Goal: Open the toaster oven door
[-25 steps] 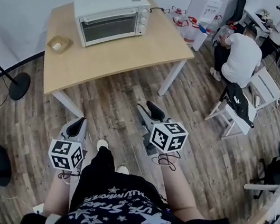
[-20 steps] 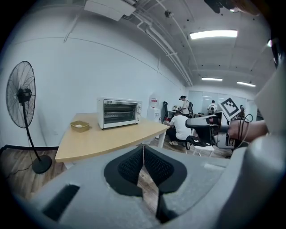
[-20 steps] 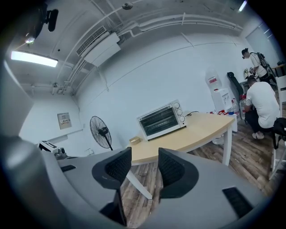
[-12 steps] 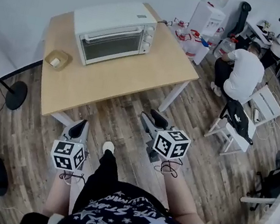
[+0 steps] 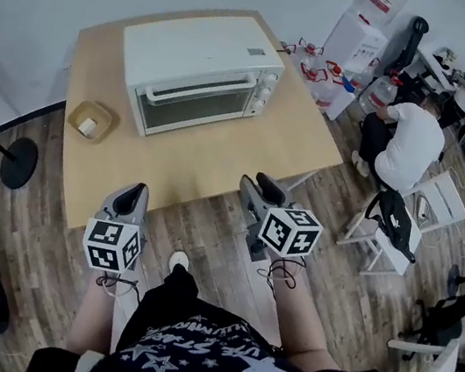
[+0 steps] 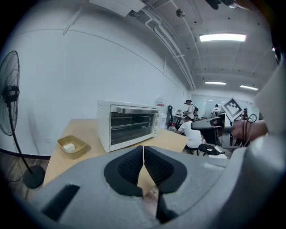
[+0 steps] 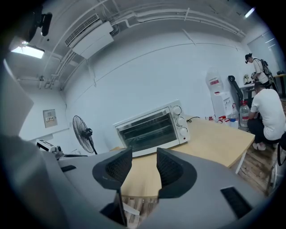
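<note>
Head view: the white toaster oven [image 5: 203, 73] is seen standing toward the back of the wooden table [image 5: 218, 165], its glass door [image 5: 195, 105] shut, handle bar along the top edge, three knobs down the right side. A small dark label on the oven's top is too small to be read. To its left a small wooden bowl [image 5: 92, 121] is set, apart from the oven, with a pale lump in it. The left gripper [image 5: 130, 197] and the right gripper [image 5: 262, 182] are held at the table's near edge, well short of the oven. White lettering among stars on the wearer's dark shirt cannot be made out. Beyond the table a water dispenser [image 5: 370, 20] carries a red label, unreadable, and a seated person in a white shirt [image 5: 408, 142] is bent forward.

Left gripper view: the jaws are pressed together with nothing between them — the black pads [image 6: 129, 167] meet along one thin line. The oven [image 6: 129, 123] is framed just above them across the tabletop, door closed, racks visible through the glass. A standing fan [image 6: 10, 96] is caught at the left edge.

Right gripper view: the jaws are held apart, nothing between them but bare tabletop and floor. The oven [image 7: 152, 127] is seen straight ahead — door shut. The dispenser's red label cannot be read here either.
</note>
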Tool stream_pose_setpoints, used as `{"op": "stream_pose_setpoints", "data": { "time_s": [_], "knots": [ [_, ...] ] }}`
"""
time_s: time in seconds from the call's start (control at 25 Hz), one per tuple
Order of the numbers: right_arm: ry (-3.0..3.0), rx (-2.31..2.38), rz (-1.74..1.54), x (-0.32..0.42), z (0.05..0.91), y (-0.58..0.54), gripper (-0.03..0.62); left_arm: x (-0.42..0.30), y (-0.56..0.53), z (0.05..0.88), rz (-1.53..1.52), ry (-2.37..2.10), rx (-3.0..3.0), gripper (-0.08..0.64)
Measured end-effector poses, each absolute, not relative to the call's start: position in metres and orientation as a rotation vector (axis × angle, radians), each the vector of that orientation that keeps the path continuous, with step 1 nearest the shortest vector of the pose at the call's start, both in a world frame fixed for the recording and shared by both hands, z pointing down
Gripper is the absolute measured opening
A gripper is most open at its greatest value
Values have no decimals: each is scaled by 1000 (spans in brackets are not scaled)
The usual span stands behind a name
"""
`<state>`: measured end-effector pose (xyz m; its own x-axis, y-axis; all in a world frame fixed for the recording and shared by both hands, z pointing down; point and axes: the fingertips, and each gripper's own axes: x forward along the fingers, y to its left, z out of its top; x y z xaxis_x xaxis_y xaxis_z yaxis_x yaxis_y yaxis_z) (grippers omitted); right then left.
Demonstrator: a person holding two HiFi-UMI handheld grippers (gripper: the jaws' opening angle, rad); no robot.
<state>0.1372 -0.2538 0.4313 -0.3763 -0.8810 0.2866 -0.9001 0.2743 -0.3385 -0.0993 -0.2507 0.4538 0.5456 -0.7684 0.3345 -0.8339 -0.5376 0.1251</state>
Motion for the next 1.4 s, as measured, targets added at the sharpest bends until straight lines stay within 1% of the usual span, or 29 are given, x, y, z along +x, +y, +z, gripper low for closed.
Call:
{"op": "stream_pose_setpoints", "data": {
  "time_s": [0.16, 0.4, 0.68, 1.04, 1.4],
  "knots": [
    [-2468, 1773, 700, 135, 421, -301, 166, -114, -291, 450, 332, -1345, 2505, 25],
    [-2451, 1885, 692, 144, 400, -365, 132, -130, -341, 445, 338, -1368, 2503, 25],
    [-2412, 1944, 640, 149, 384, -422, 130, -143, -378, 443, 316, -1384, 2493, 25],
    [-2366, 1965, 616, 167, 376, -474, 130, -147, -394, 439, 328, -1441, 2455, 25],
    [-2331, 1828, 637, 170, 384, -510, 130, -133, -390, 434, 319, -1470, 2437, 25]
  ]
}}
